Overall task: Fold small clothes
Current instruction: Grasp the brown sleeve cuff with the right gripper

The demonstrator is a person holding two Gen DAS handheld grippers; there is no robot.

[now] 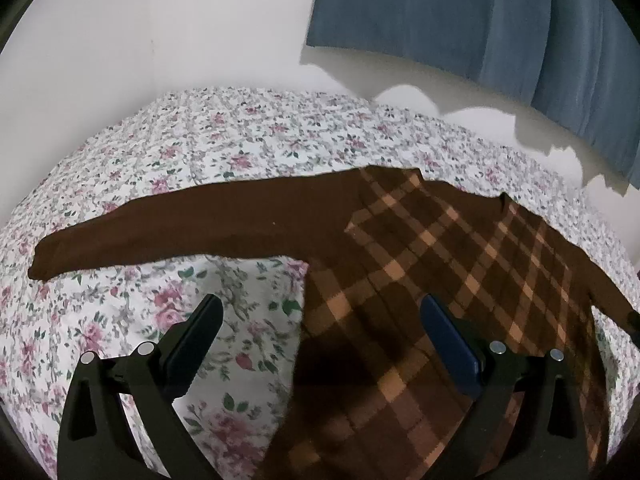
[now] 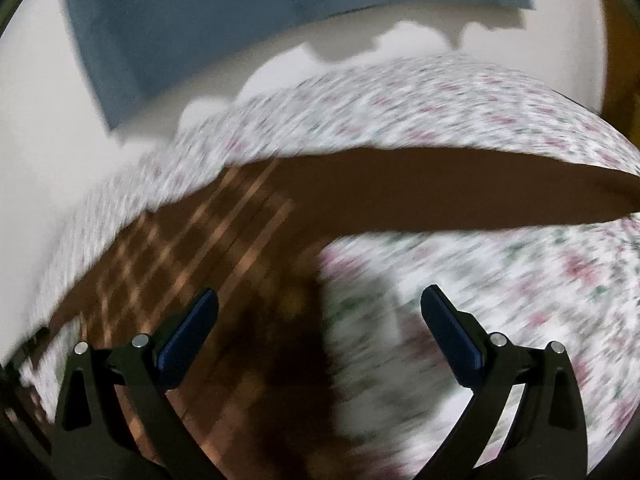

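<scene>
From the left wrist camera, a brown sweater (image 1: 420, 264) with a tan check pattern on its body lay spread flat on a floral bedsheet (image 1: 224, 148), 1 plain brown sleeve (image 1: 168, 228) stretched out to the left across the bed. The left gripper (image 1: 322, 308) hung above the sweater's left edge with its 2 fingers spread wide and nothing between them; the left finger sat over bare sheet, the blue-padded right finger over the checked cloth. A white wall (image 1: 120, 28) and a blue curtain (image 1: 500, 20) stood behind the bed.

From the right wrist camera, heavily blurred by motion, the same sweater (image 2: 208, 248) filled the lower left, its other sleeve (image 2: 460, 192) reaching right over the bedsheet (image 2: 500, 280). The right gripper (image 2: 320, 304) was also spread wide and empty, straddling the sweater's right edge. The curtain (image 2: 180, 20) hung above.
</scene>
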